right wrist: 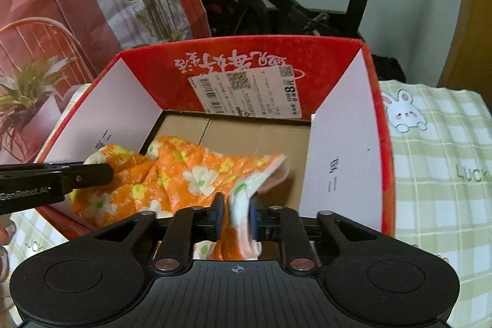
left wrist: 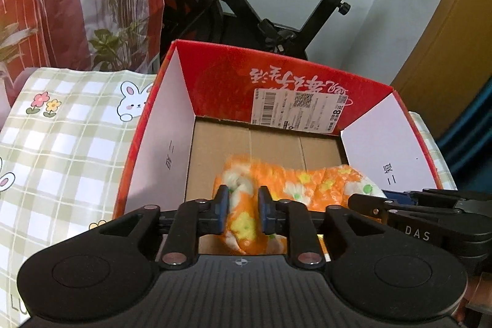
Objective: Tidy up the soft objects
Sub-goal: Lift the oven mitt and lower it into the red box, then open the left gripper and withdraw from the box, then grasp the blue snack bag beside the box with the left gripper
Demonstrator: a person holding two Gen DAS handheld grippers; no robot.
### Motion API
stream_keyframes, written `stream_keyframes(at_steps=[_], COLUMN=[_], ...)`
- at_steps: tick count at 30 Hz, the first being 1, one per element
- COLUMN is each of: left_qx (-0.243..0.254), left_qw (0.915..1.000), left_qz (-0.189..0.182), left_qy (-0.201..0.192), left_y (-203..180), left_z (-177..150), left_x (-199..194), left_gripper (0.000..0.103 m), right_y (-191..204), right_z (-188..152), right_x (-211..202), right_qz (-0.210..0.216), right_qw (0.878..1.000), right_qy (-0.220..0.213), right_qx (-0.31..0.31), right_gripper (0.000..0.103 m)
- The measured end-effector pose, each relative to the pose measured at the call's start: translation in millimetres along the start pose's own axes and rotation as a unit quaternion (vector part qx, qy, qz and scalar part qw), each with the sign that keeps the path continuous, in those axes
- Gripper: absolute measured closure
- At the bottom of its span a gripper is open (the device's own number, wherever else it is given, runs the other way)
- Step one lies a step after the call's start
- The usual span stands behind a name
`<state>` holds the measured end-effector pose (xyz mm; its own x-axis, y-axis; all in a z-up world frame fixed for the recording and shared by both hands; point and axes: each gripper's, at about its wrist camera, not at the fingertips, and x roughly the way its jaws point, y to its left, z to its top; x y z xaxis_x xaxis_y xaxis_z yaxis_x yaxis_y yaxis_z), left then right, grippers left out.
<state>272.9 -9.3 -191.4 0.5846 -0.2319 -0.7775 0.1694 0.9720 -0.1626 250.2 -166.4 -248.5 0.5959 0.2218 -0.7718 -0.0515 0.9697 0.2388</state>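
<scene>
An orange cloth with white and yellow flowers lies crumpled on the cardboard floor of a red open box. In the left wrist view, one end of the cloth runs up between the blue pads of my left gripper, whose jaws stand slightly apart and loose around it. In the right wrist view, the cloth has its white edge, blurred, between the pads of my right gripper, which are also parted. Each gripper shows in the other's view, the right one and the left one, both over the box's near side.
The box stands on a green checked cloth with rabbit prints. A black exercise bike stands behind it, with a red printed hanging showing plants at the left. The box's far half holds bare cardboard.
</scene>
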Motion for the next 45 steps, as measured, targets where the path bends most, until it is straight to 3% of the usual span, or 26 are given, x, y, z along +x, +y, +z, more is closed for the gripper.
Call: stream_keyframes(at_steps=[3,9,14,17,20,22,31,37,41,45], left_qx=[0.003,0.029,0.052,0.059,0.066,0.07,0.084,0.086,0.078,0.076], left_qw=[0.9999,0.9987,0.9959,0.9941,0.9919,0.9901,0.9877,0.989,0.9923,0.994], left_qz=[0.002,0.0,0.0,0.007,0.007,0.006,-0.004,0.003,-0.014,-0.038], left_qy=[-0.015,-0.042,-0.074,-0.091,-0.109,-0.121,-0.132,-0.121,-0.096,-0.069], left_y=[0,-4,-5,-5,-4,-3,0,7,13,13], left_z=[1,1,-3,-7,-13,-17,-47,-79,-97,-116], left_x=[-9,-35,-65,-82,-99,-111,-145,-154,-148,-134], left_gripper=[0.063,0.061,0.047,0.039,0.023,0.011,0.007,0.007,0.008,0.022], right_y=[3,9,11,13,14,15,27,31,32,37], right_z=[2,1,-5,-8,-11,-15,-46,-82,-112,-138], right_x=[-9,-34,-59,-76,-93,-103,-134,-146,-149,-148], right_qz=[-0.004,-0.003,0.01,0.001,-0.002,0.0,0.007,0.006,0.009,0.013], right_qw=[1.0,0.999,0.997,0.995,0.992,0.991,0.987,0.985,0.985,0.986], right_qy=[-0.009,-0.035,-0.071,-0.096,-0.118,-0.131,-0.157,-0.167,-0.172,-0.167], right_qx=[-0.014,-0.033,-0.03,-0.036,-0.037,-0.039,-0.041,-0.033,-0.021,-0.025], right_gripper=[0.079,0.064,0.027,0.011,0.001,0.0,0.0,0.0,0.0,0.002])
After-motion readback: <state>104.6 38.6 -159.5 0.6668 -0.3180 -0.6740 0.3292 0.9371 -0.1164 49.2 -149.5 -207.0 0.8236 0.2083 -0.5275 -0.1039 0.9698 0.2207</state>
